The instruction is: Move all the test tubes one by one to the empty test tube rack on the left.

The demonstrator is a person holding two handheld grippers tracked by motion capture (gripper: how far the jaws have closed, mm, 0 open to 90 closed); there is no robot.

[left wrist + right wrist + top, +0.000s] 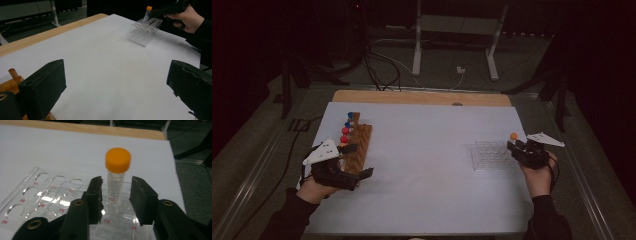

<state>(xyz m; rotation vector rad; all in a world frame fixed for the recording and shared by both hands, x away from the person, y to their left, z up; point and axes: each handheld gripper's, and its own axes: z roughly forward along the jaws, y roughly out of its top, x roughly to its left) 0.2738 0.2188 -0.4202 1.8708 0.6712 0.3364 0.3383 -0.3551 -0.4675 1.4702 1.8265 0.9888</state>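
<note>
A clear tube with an orange cap (117,170) stands upright in a hole near the right end of the clear plastic rack (37,195). My right gripper (116,195) has a jaw on each side of the tube, with a narrow gap on both sides, so it is open. From above, tube (513,136), rack (492,155) and right gripper (513,146) sit at the table's right. My left gripper (358,161) is wide open and holds nothing, next to a wooden rack (360,145) that holds several tubes with coloured caps (346,131).
The white table top (427,165) stretches between the two racks. A bare wooden strip (422,97) runs along its far edge. Cables and metal table legs (417,45) lie on the dark floor beyond. The wooden rack's corner (12,77) sits beside my left jaw.
</note>
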